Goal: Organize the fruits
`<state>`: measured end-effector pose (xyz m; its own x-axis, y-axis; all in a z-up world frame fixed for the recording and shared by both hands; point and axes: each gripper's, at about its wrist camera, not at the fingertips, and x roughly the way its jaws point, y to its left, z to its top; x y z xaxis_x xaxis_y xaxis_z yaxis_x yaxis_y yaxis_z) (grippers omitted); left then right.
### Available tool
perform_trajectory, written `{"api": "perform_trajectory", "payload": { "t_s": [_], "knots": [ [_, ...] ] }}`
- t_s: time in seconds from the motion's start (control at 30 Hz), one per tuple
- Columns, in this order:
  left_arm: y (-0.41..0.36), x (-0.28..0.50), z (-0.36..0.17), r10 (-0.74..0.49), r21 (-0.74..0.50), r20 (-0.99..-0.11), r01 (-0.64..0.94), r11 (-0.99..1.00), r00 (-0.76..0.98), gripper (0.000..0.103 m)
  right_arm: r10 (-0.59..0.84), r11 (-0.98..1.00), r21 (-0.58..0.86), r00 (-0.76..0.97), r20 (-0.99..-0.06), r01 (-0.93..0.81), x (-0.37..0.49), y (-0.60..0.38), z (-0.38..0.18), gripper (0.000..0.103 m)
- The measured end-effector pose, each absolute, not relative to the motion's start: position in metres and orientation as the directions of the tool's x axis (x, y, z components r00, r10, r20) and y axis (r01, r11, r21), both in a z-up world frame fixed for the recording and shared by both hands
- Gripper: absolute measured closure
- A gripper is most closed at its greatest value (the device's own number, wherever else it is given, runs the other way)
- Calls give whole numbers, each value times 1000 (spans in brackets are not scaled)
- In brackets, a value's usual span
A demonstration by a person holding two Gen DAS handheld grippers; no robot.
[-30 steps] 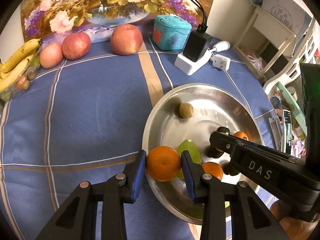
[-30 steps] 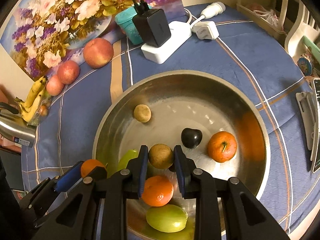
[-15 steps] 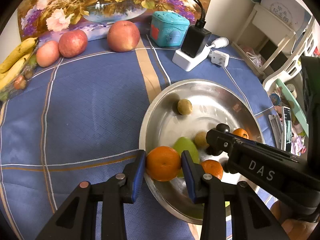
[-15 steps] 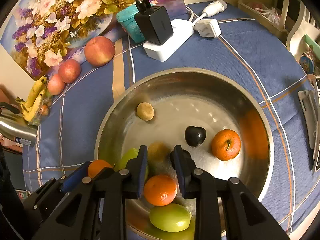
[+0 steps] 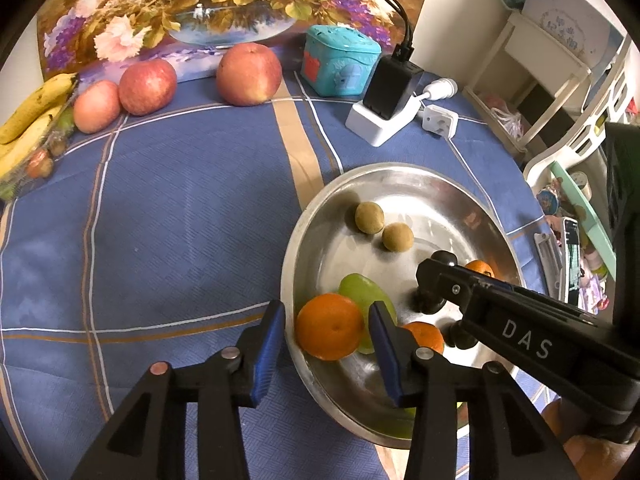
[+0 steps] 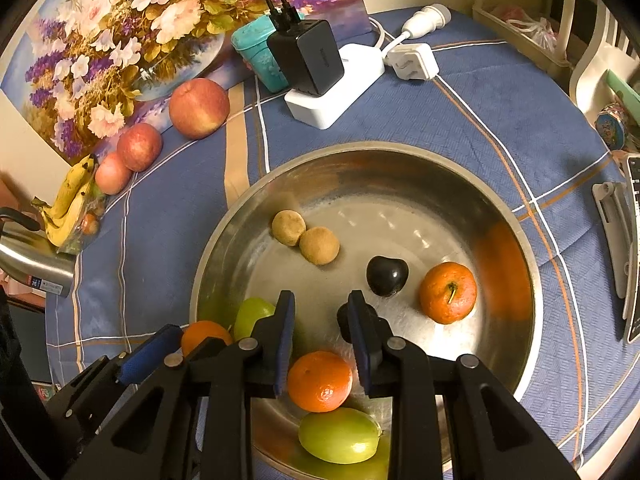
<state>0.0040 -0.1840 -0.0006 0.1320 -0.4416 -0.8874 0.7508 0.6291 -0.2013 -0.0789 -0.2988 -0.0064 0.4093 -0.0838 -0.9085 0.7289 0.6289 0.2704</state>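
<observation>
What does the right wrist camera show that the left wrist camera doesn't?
Only the right wrist view shows a steel kettle at its left edge, a green fruit at the bowl's near rim, and the dark plum in full. Only the left wrist view shows a phone beside the table. Both share the bowl, two brown fruits touching, apples and bananas.

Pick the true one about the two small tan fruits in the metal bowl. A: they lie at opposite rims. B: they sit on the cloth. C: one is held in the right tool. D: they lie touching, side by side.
D: the two tan fruits rest against each other on the bowl floor, ahead of the right tool, which is open and empty.
</observation>
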Motion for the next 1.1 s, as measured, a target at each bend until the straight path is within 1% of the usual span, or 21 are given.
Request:
{"api": "perform_trajectory", "payload": {
  "t_s": [0.4,0.53,0.67,0.97,1.1],
  "knots": [
    [-166,26,7,-460,-244,-877,693,679,142,52,-88,629,269,410,-908,729,-78,-298,-5,75],
    [-156,38,7,-461,-262,-875,658,706,146,49,-88,635,266,410,-908,726,-76,-298,-5,75],
    [-148,48,6,-419,-222,-889,624,750,187,40,-86,648,259,407,-909,716,-72,-296,-5,75],
    [-121,78,0,-337,-166,-910,531,831,242,34,-90,686,233,398,-913,689,-62,-285,-4,75],
    [-110,90,-4,-323,-174,-916,489,855,240,33,-91,694,226,395,-914,683,-59,-283,-4,75]
  ]
}}
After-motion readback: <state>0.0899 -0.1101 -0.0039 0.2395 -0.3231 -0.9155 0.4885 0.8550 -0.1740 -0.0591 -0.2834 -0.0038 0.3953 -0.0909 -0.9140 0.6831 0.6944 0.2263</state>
